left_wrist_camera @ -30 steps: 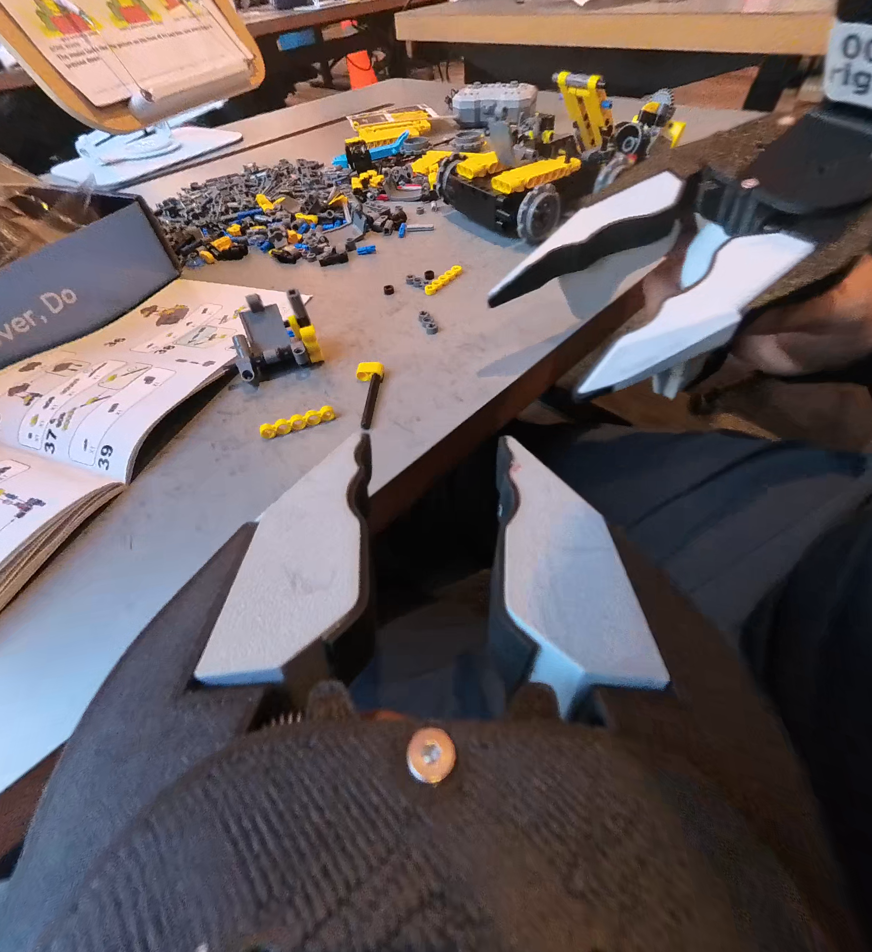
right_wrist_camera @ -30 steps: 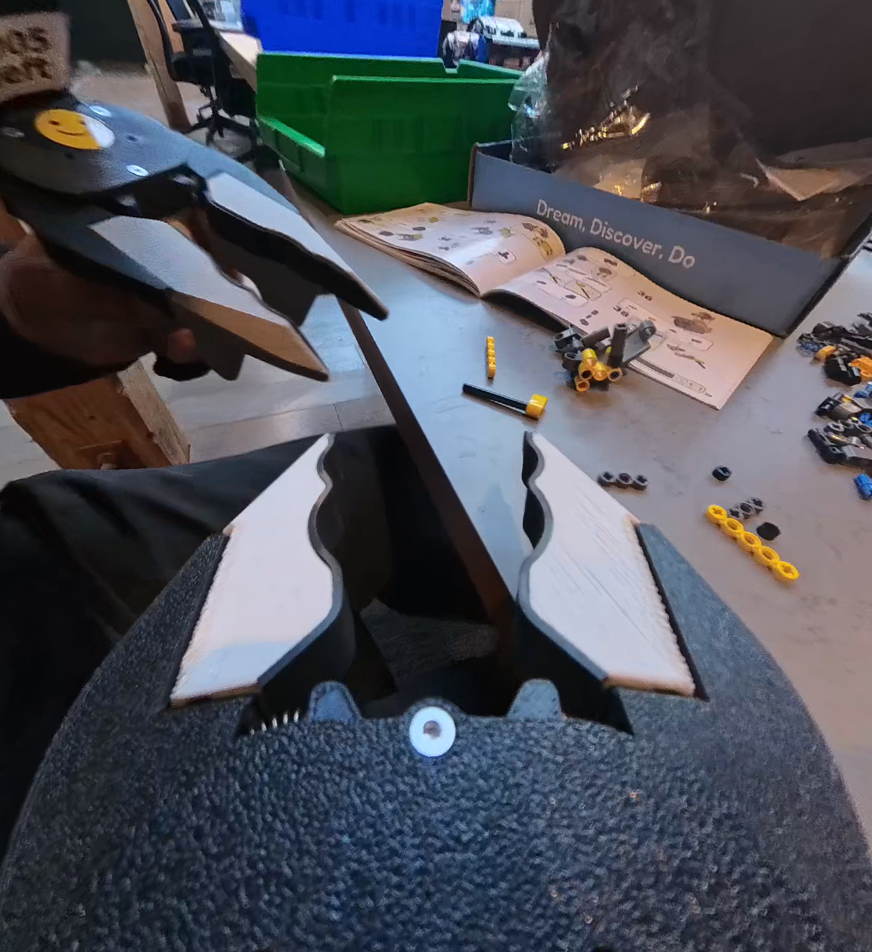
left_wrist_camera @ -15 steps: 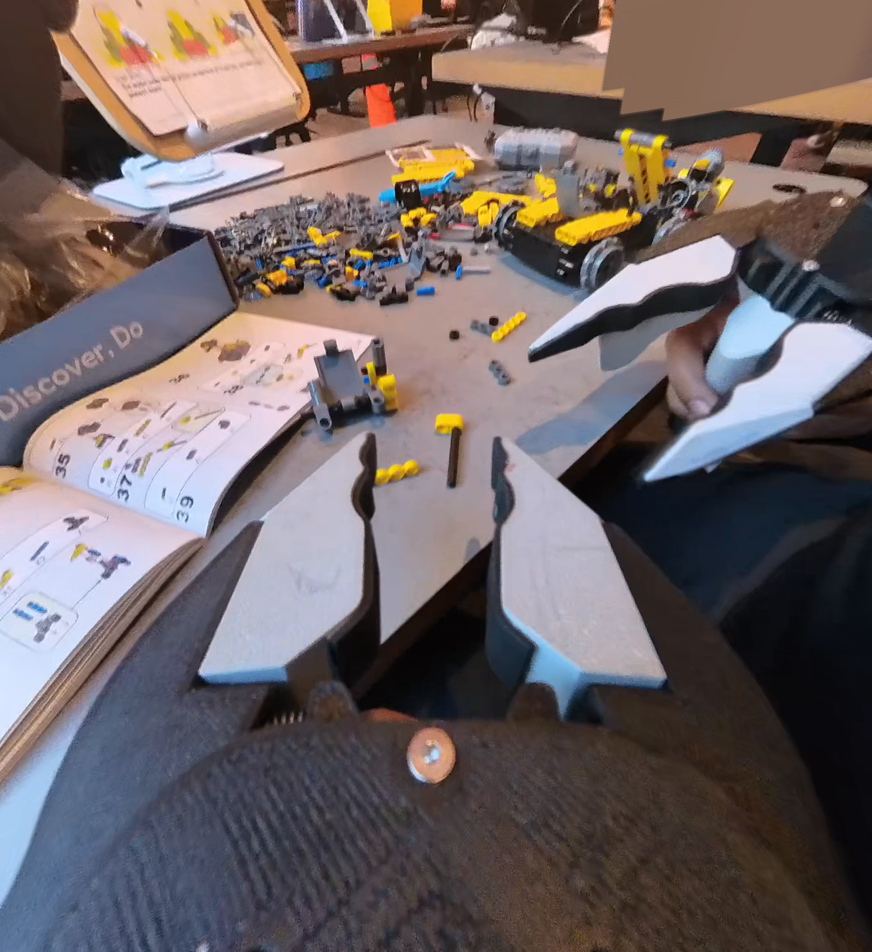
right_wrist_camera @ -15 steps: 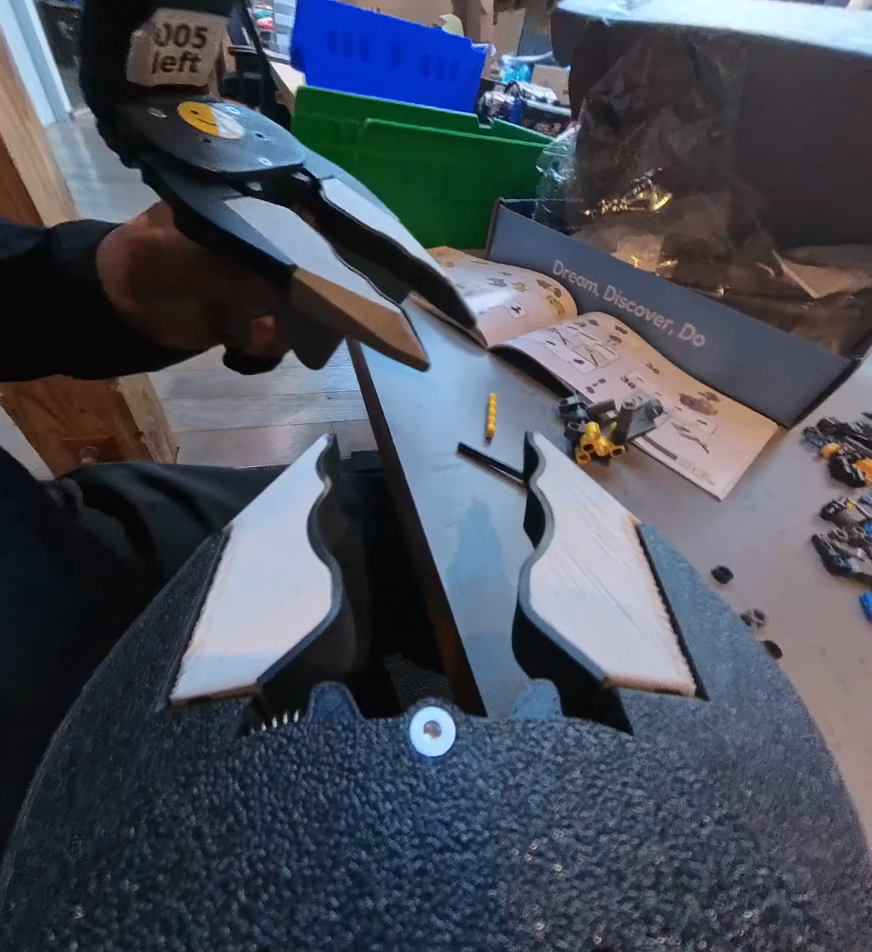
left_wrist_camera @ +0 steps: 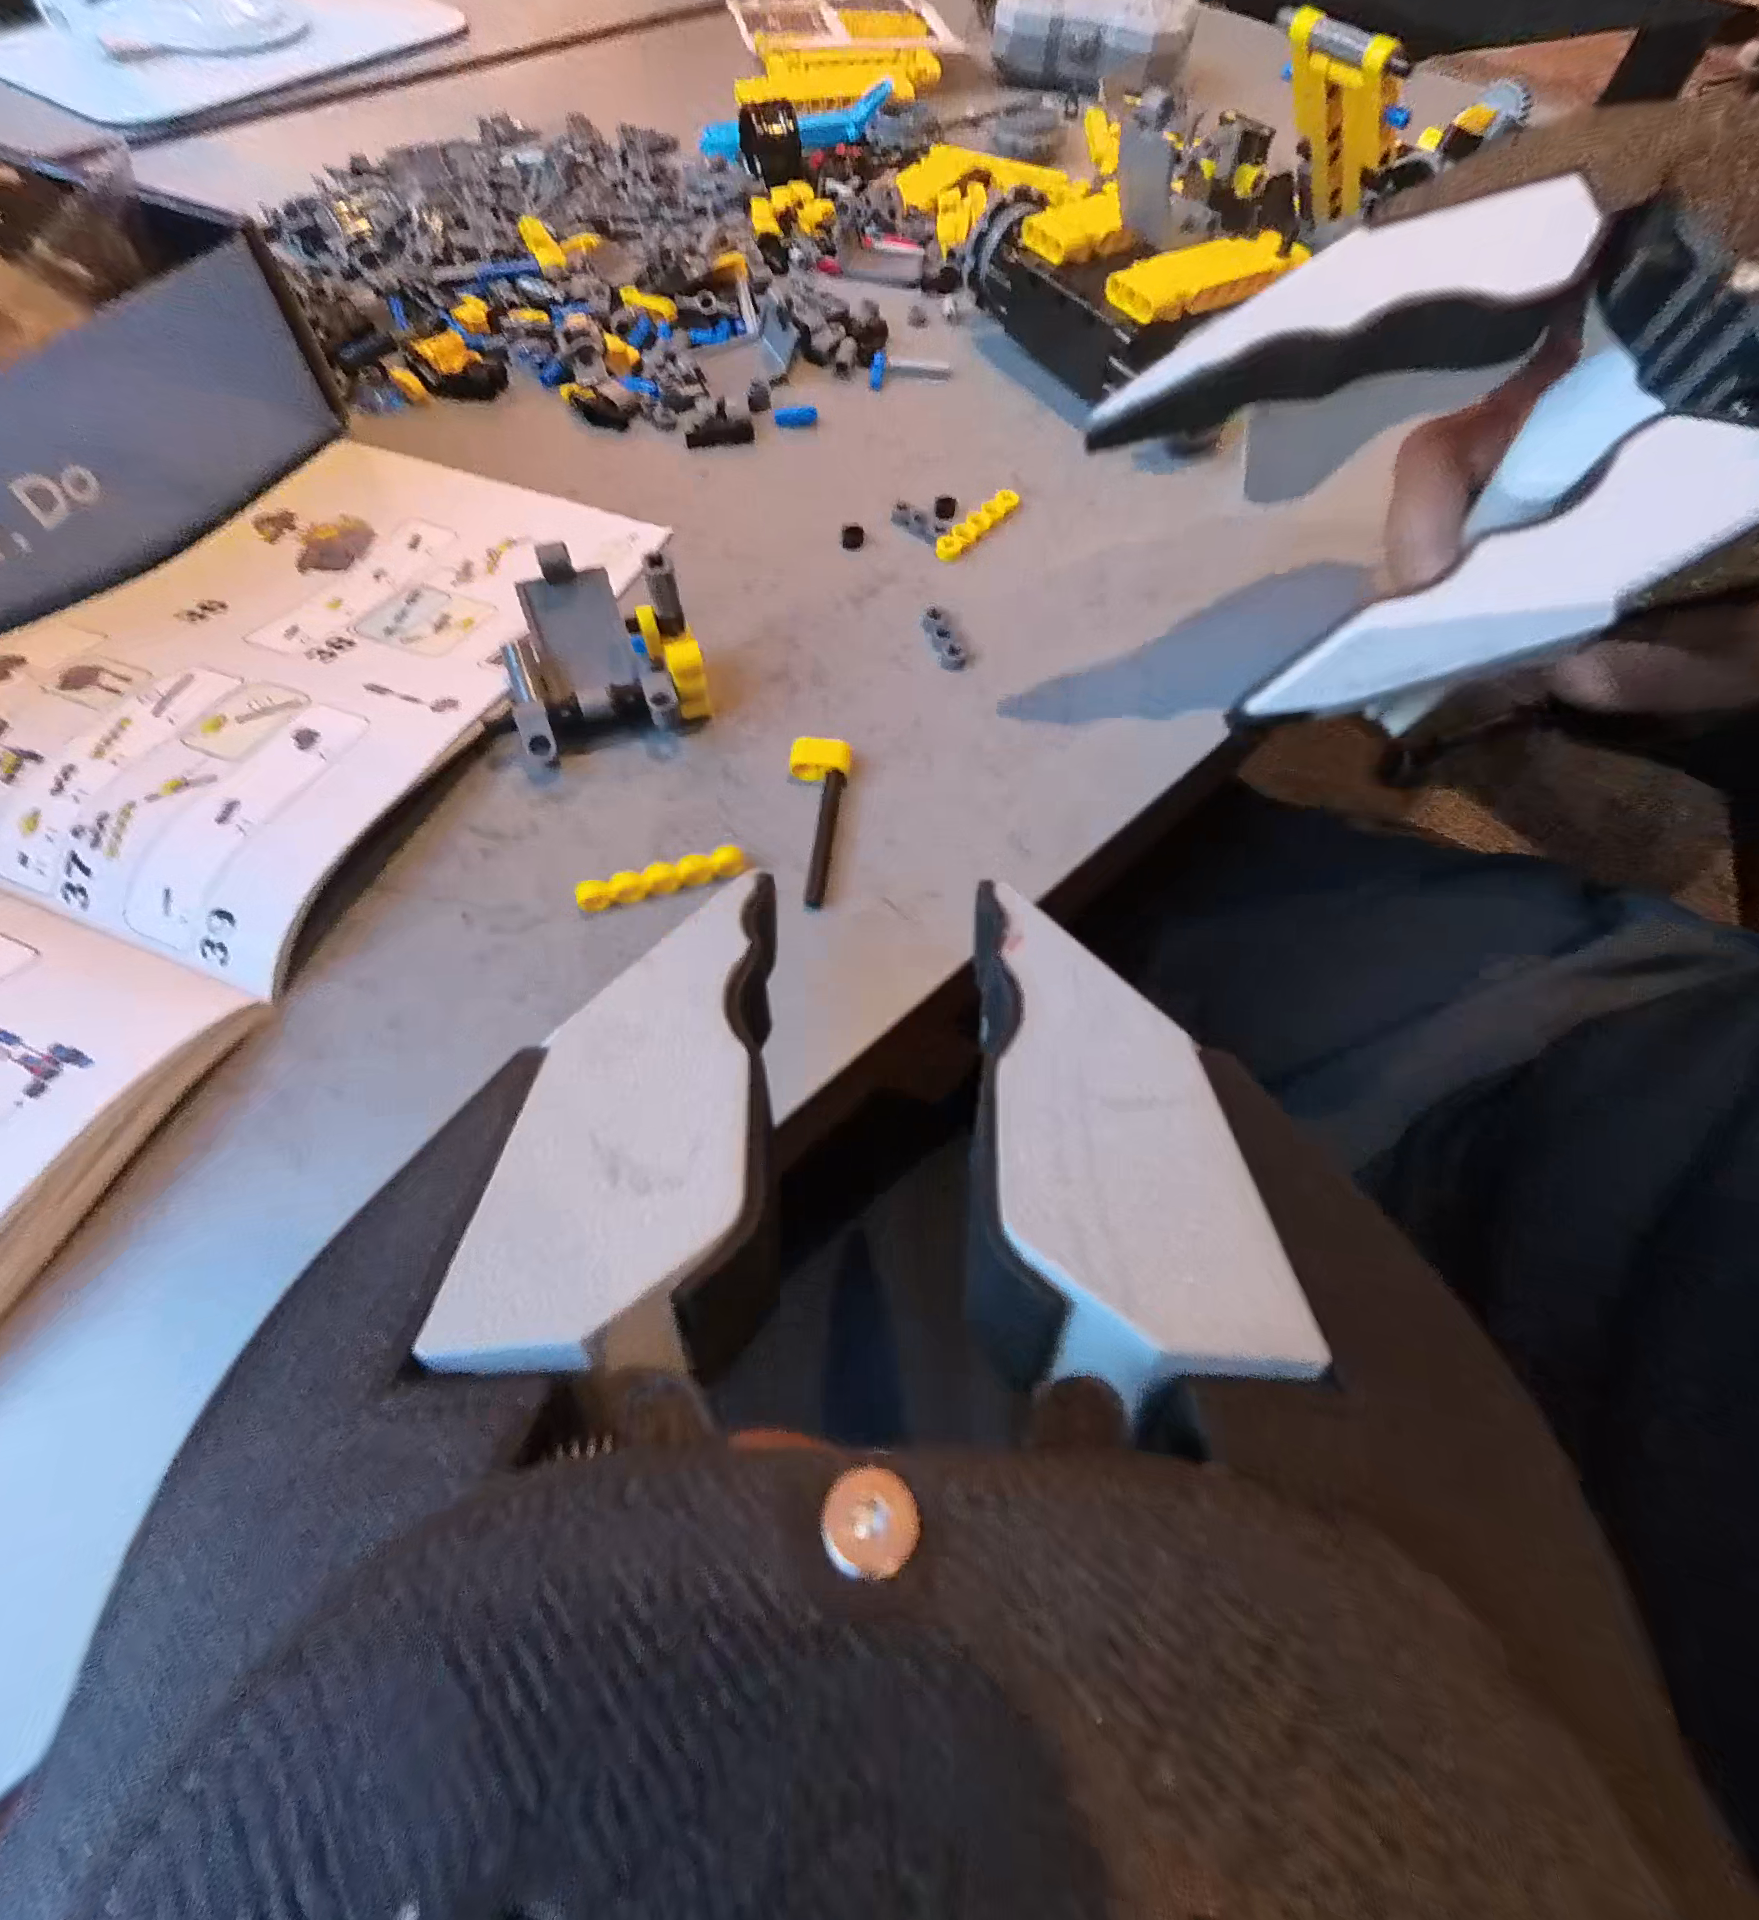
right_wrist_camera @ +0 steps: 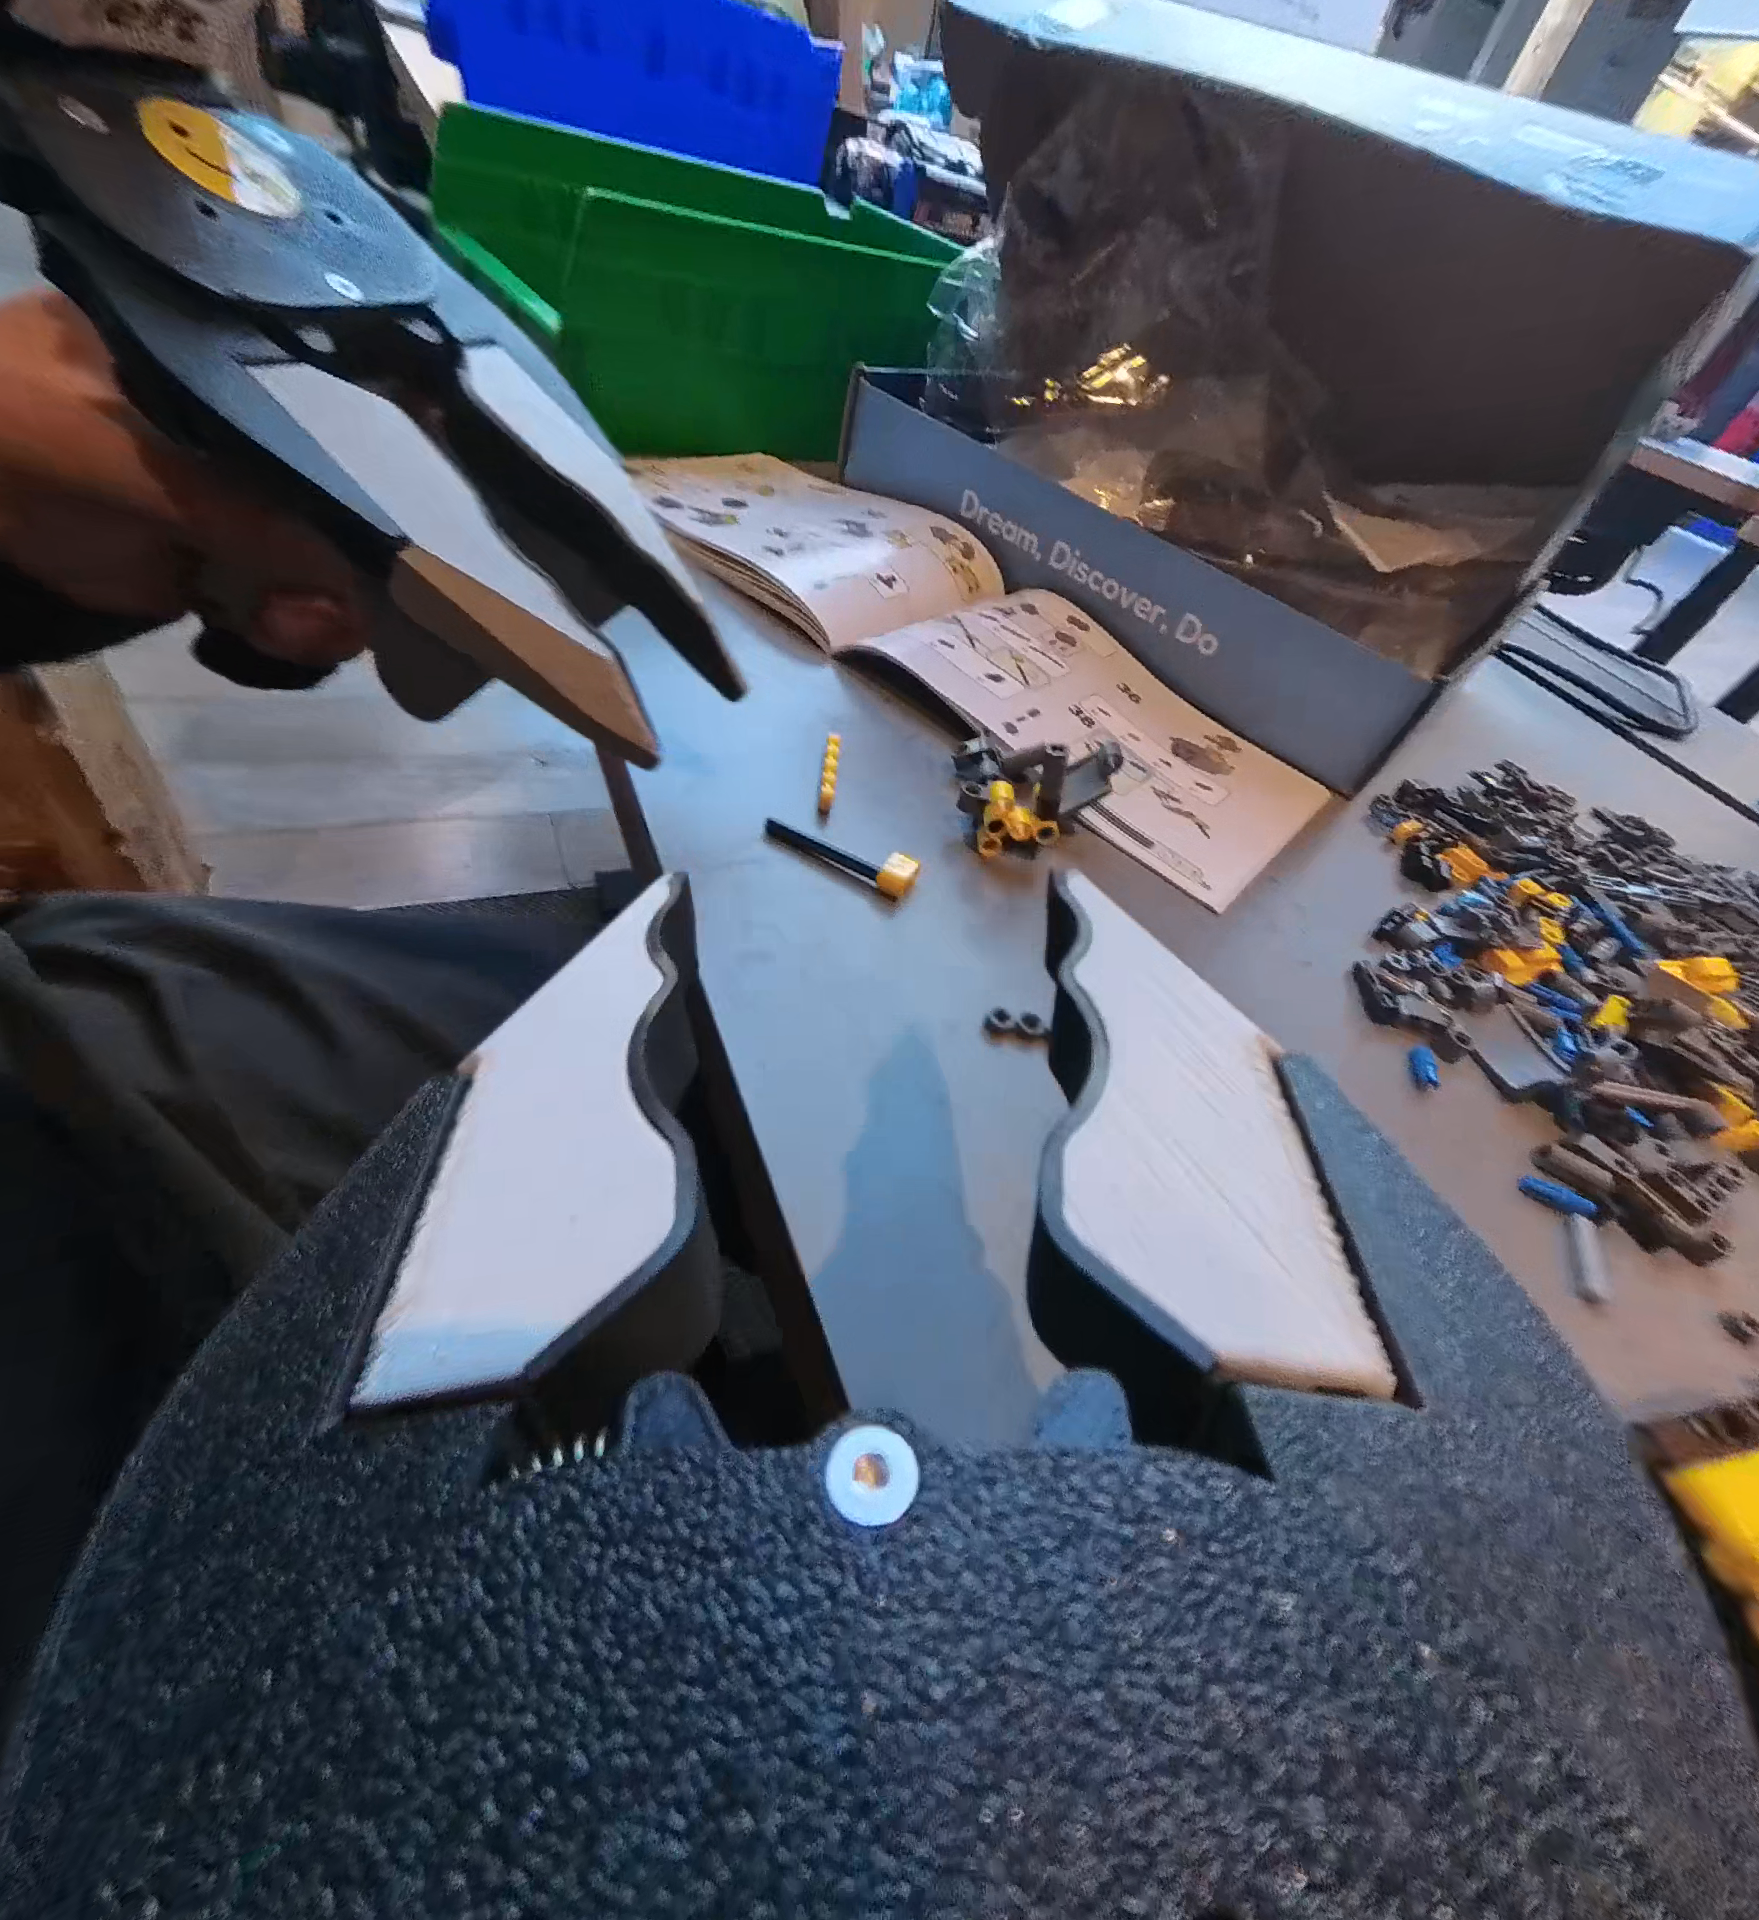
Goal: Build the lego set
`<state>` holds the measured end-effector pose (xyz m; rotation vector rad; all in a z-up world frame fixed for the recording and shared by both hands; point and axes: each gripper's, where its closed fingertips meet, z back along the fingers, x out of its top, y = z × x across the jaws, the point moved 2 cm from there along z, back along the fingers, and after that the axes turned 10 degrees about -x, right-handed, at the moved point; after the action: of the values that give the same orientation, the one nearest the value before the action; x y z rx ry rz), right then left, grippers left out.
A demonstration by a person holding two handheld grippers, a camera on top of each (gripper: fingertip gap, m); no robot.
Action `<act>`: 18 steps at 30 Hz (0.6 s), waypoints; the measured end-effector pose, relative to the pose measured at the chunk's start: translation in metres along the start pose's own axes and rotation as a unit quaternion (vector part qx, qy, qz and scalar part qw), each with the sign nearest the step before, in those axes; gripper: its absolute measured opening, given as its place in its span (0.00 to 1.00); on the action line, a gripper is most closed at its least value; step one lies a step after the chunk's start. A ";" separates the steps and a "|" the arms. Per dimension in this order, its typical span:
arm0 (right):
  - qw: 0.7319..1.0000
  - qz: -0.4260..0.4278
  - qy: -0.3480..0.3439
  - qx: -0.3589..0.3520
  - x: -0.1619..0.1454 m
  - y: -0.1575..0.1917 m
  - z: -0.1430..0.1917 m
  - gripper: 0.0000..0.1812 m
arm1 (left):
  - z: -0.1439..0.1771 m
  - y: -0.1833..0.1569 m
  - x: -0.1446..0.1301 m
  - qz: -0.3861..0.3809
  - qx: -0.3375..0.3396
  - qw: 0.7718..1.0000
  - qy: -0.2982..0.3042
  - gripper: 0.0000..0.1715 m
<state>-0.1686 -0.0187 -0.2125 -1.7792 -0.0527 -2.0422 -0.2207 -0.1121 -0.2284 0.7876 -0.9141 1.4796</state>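
My left gripper (left_wrist_camera: 873, 902) is open and empty over the grey table's front edge. Just beyond its tips lie a black axle with a yellow end (left_wrist_camera: 825, 821) and a short yellow beam (left_wrist_camera: 659, 879). A small grey and yellow assembly (left_wrist_camera: 600, 665) rests on the corner of an open instruction booklet (left_wrist_camera: 179, 727). My right gripper (right_wrist_camera: 859, 899) is open and empty above the table edge, with the axle (right_wrist_camera: 844, 858) and the assembly (right_wrist_camera: 1031, 795) ahead of it. It also shows in the left wrist view (left_wrist_camera: 1166, 566), and the left gripper shows in the right wrist view (right_wrist_camera: 693, 717).
A heap of loose black, blue and yellow parts (left_wrist_camera: 584, 291) lies mid-table. A yellow and black vehicle model (left_wrist_camera: 1145, 260) stands at the back right. A dark box with plastic bags (right_wrist_camera: 1270, 436) and green and blue bins (right_wrist_camera: 667, 260) stand beyond the booklet. A person's dark-clothed lap (left_wrist_camera: 1477, 1091) is below the table edge.
Both grippers have moved forward over the table edge, closer to the black axle and yellow beam. Both stay open and empty.
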 end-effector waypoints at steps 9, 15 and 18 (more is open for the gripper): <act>0.997 -0.055 0.032 0.033 -0.010 -0.006 0.005 0.34 | -0.017 0.004 0.005 -0.040 -0.020 0.995 0.087 0.16; 0.992 -0.079 0.051 0.087 -0.002 0.001 -0.007 0.35 | -0.043 0.022 -0.002 -0.074 -0.041 0.970 0.229 0.13; 0.986 -0.110 0.069 0.109 -0.001 0.002 -0.012 0.35 | -0.050 0.018 -0.005 -0.079 -0.076 0.961 0.254 0.02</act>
<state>-0.1793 -0.0234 -0.2163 -1.5534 -0.4330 -2.2096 -0.2368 -0.0710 -0.2578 0.3293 -0.5503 1.3614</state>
